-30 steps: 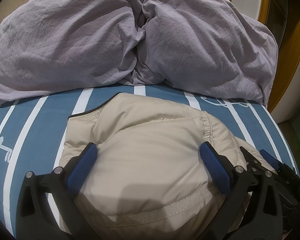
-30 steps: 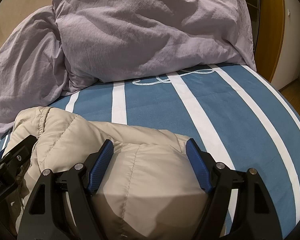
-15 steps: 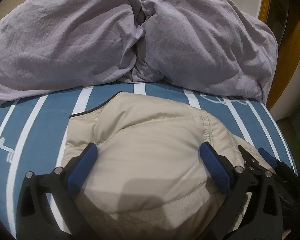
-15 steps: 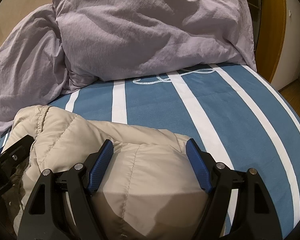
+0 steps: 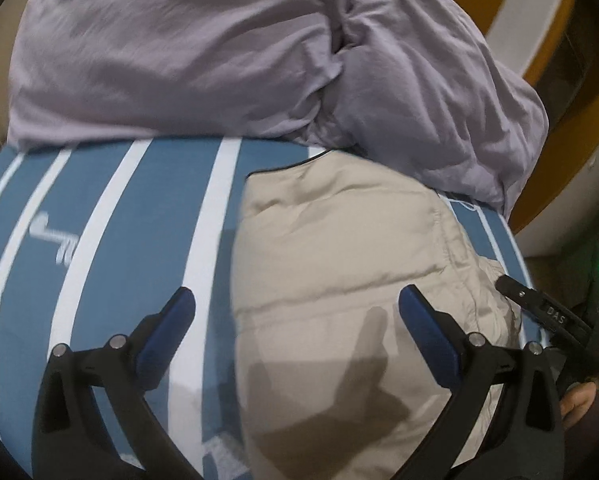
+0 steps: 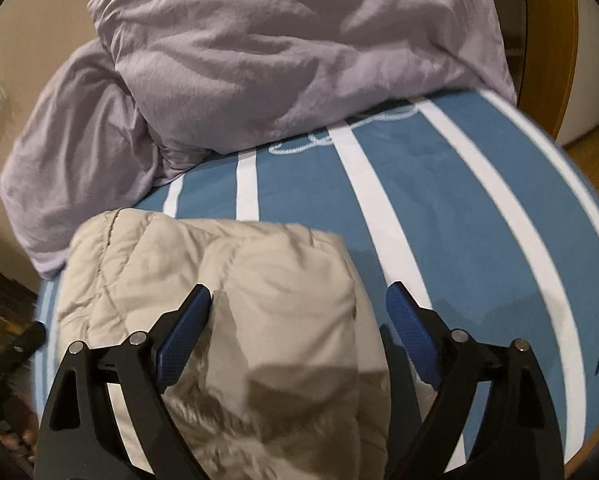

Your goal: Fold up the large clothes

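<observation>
Jacket [image 6: 235, 280] fur trim only in right-wrist view

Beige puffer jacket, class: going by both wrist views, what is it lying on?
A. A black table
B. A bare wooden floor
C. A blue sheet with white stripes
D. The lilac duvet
C: the beige puffer jacket rests on the blue sheet with white stripes, while the lilac duvet is bunched up behind it.
</observation>
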The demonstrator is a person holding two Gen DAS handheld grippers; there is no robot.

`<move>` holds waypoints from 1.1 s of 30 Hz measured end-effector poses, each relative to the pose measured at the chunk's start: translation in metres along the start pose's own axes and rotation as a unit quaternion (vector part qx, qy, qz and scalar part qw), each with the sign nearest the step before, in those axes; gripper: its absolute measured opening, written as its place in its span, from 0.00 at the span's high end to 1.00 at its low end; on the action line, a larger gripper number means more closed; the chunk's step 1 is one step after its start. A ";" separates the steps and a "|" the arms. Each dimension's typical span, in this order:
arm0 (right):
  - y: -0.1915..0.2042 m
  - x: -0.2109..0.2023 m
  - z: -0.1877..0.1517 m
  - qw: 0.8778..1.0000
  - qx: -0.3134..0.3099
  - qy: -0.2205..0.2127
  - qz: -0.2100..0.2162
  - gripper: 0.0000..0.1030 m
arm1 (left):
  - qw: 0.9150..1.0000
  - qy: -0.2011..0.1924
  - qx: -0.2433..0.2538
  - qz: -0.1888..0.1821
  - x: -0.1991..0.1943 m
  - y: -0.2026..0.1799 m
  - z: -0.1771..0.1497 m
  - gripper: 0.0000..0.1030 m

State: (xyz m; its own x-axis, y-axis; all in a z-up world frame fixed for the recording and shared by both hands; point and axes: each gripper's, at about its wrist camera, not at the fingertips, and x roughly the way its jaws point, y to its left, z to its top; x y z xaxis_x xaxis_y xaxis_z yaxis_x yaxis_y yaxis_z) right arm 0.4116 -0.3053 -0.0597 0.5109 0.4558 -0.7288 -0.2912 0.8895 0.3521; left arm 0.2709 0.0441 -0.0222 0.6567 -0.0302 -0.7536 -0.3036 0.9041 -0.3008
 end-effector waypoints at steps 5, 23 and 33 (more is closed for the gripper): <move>-0.018 0.001 -0.007 0.997 0.031 0.044 0.055 0.06 | 0.999 0.031 -0.018 -0.017 0.003 0.013 -0.012 0.02; -0.052 0.049 -0.030 0.952 0.155 0.163 0.208 0.01 | 0.976 0.104 -0.119 -0.152 0.048 0.044 -0.025 0.02; -0.048 0.060 -0.033 0.942 0.162 0.172 0.239 0.01 | 0.950 0.128 -0.176 -0.225 0.075 0.055 -0.022 0.02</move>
State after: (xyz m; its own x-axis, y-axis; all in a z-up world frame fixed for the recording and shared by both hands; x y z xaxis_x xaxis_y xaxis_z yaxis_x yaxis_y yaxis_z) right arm 0.4293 -0.3219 -0.1395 0.0749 0.8189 -0.5690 -0.1302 0.5738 0.8086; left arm 0.2885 0.0820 -0.1076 0.5994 -0.5225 -0.6064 -0.2729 0.5788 -0.7685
